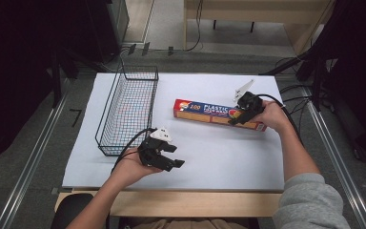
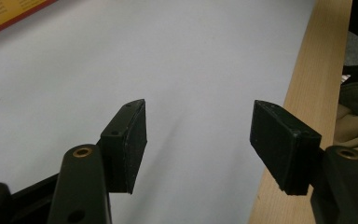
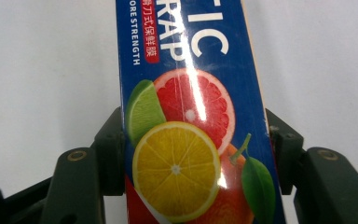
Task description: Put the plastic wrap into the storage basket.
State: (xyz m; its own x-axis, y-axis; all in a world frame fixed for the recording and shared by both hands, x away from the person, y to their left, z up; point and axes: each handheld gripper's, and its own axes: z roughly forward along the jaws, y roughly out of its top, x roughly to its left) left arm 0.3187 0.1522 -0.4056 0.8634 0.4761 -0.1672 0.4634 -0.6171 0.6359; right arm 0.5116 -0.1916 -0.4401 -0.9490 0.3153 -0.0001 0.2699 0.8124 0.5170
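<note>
Lying flat on the white sheet of the bench (image 1: 209, 157), toward its right half and slightly skewed: a long blue-and-orange box of plastic wrap (image 1: 205, 111), printed with citrus slices. Clamped across the box near its right end, the right hand-held gripper (image 1: 238, 118), one black jaw on each long side; seen from the right gripper view, pads pressed against both edges of the plastic wrap box (image 3: 186, 121), just over the printed lemon and grapefruit, with white sheet on either side. Box resting on the sheet, not lifted. Right hand (image 1: 270, 116) wrapped round the gripper body, grey sleeve (image 1: 310, 202) entering from the lower right, cable looping behind the wrist. Nearer the front edge, left of centre, the left hand-held gripper (image 1: 171, 156), held in the left hand (image 1: 131, 168), jaws pointing right across the bench and parted at a moderate gap with nothing between them; from the left gripper view, bare white sheet between the two pads (image 2: 135, 144), the wooden front edge of the bench (image 2: 303, 93) to one side and a corner of the box at the top left. Standing to the left of the box and well apart from it, a black wire basket (image 1: 127, 110), long side running away from the person, just beyond the left hand-held gripper.
</note>
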